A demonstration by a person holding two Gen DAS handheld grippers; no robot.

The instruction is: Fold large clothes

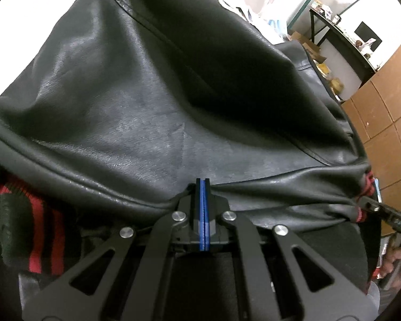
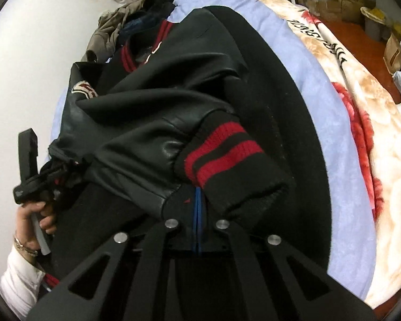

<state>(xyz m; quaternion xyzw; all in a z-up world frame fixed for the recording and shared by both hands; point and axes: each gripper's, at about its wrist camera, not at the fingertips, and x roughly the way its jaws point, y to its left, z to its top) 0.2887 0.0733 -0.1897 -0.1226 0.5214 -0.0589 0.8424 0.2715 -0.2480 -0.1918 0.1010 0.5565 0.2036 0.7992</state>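
Leather jacket pinched by both tongs

One black leather jacket (image 1: 157, 85) w/ red-striped knit cuffs (image 2: 222, 149) lies on lilac bed sheet (image 2: 331, 123). Left tongs (image 1: 202, 184) clenched on its leather edge; right tongs (image 2: 197, 195) clamp fabric under a cuff.

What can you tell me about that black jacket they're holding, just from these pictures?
The jacket is black, with shiny leather-like sleeves, a duller cloth-like body and knit cuffs striped red and black. A patch shows near the chest. It lies rumpled and partly lifted over a lilac sheet on a flowered blanket. The left gripper is shut on a leather fold; the right gripper is shut on fabric under a cuff.
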